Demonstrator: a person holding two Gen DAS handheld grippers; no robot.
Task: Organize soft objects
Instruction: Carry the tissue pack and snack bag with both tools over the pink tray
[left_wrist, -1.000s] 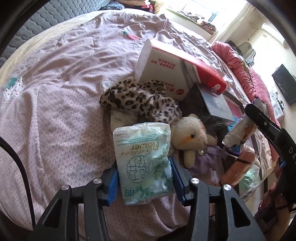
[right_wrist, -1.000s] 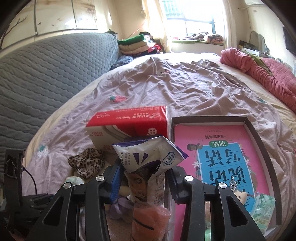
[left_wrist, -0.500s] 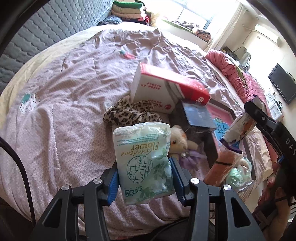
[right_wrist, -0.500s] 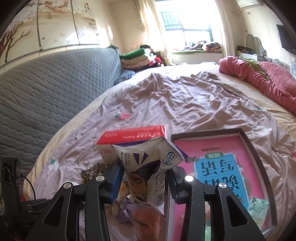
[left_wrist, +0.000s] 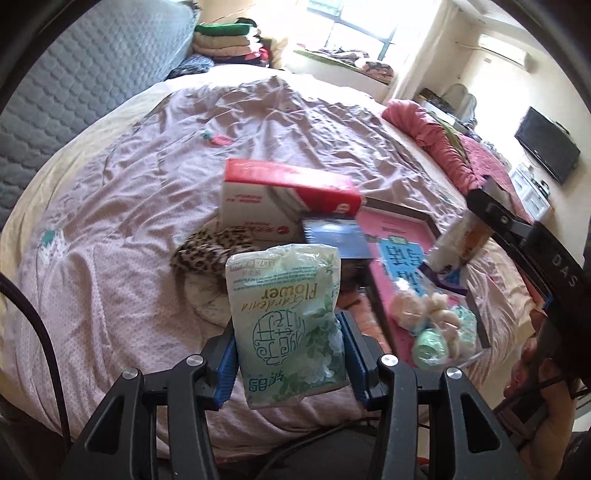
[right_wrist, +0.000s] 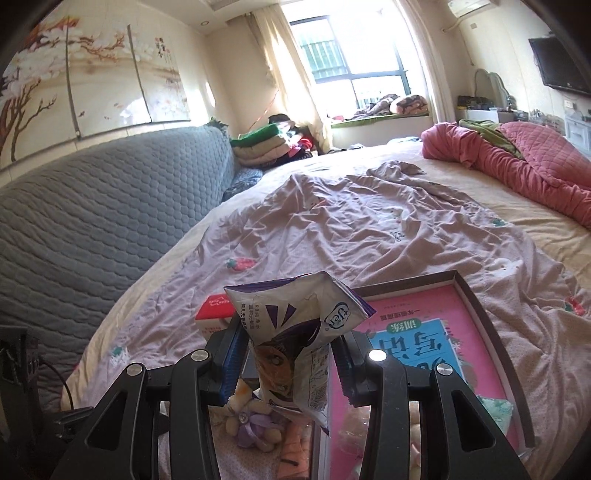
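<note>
Above the pink-sheeted bed (left_wrist: 122, 229), two hand-held claws, each loaded. Left gripper (left_wrist: 290, 363): jaws partway apart, blue pads pressed against both sides of a pale green tissue pack (left_wrist: 286, 325) printed "Flower", held upright and clear of the sheet. Right gripper (right_wrist: 288, 360): jaws partway apart, clamped on a crumpled white-and-purple packet (right_wrist: 295, 332), also lifted off the bed; in the left wrist view the same gripper (left_wrist: 476, 236) shows at the right edge with a hand (left_wrist: 543, 417) on its handle. On the bed beneath: red-and-white tissue box (left_wrist: 284, 195) standing tilted; leopard-print cloth (left_wrist: 207, 251) just in front of it; dark-rimmed tray (right_wrist: 476, 310) lined in pink and blue, with small soft items in its near end; plush toy with a purple bow (right_wrist: 247, 424) beside the tray's left wall. Behind: grey quilted headboard (right_wrist: 92, 229), pink quilt (right_wrist: 517, 162).
</note>
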